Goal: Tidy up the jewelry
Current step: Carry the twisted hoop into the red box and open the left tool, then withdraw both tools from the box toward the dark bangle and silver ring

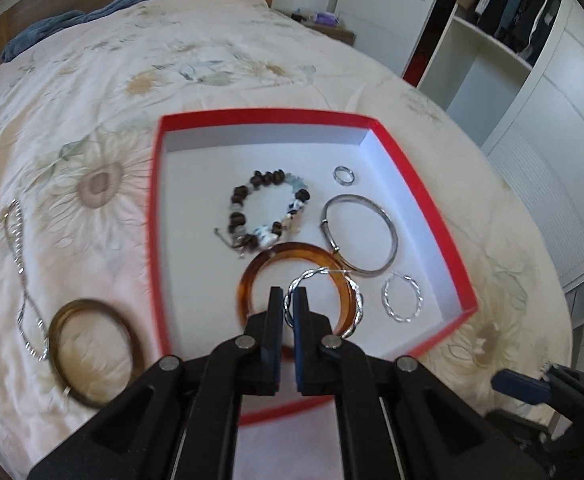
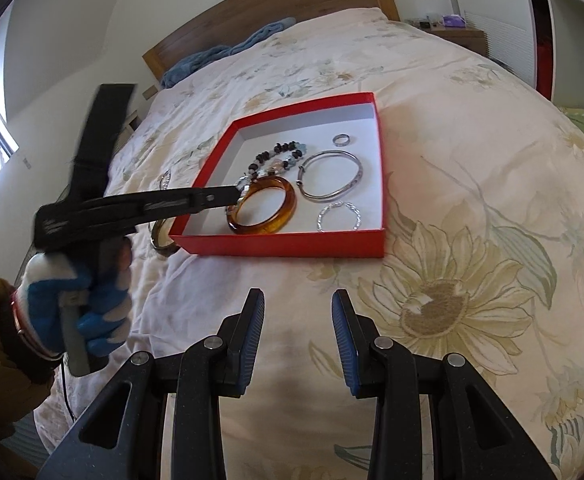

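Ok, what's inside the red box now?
Red box: bead bracelet, small ring, silver bangle, amber bangle, twisted hoop. Left gripper hides the near floor.

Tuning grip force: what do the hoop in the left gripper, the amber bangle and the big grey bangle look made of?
Twisted hoop, clamped in the left gripper: thin silver-coloured metal by its bright glints, probably wire.
Amber bangle: translucent orange-brown with a glossy surface, likely resin or plastic; could be glass.
Grey bangle: polished silver-grey metal with a thin band and sharp highlights; the alloy is unclear.
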Demonstrator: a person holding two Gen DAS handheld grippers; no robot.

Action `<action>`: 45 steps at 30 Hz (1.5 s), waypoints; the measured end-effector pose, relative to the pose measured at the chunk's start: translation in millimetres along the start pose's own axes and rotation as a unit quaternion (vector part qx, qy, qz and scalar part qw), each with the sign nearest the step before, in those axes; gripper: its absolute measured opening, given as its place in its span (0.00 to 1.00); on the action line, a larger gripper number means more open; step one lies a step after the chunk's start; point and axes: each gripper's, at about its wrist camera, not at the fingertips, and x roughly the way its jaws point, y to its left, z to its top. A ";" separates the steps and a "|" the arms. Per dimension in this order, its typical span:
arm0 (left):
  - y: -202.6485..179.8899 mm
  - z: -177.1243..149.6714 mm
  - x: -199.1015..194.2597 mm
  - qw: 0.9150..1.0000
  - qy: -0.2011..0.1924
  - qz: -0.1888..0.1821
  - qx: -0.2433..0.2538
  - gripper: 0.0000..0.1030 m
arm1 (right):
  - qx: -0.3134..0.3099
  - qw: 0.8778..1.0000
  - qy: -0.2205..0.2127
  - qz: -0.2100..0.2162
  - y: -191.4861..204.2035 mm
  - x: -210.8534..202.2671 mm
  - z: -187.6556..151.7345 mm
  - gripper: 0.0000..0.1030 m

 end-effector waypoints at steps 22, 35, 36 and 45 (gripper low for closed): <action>-6.7 1.5 -14.6 0.999 0.001 0.034 0.011 0.06 | 0.000 1.000 -0.014 -0.018 5.8 -26.9 -1.6 0.34; 31.1 -51.8 -128.1 0.997 -0.046 0.052 -0.019 0.29 | -0.035 0.999 -0.039 -0.012 63.7 -71.4 -6.2 0.35; 35.4 -56.5 -134.9 0.997 -0.048 0.055 -0.022 0.30 | -0.039 0.998 -0.040 -0.010 69.6 -74.6 -7.6 0.35; 105.4 -120.8 -203.3 0.990 -0.076 0.087 -0.079 0.33 | -0.079 0.996 -0.038 0.007 124.8 -83.7 -16.5 0.35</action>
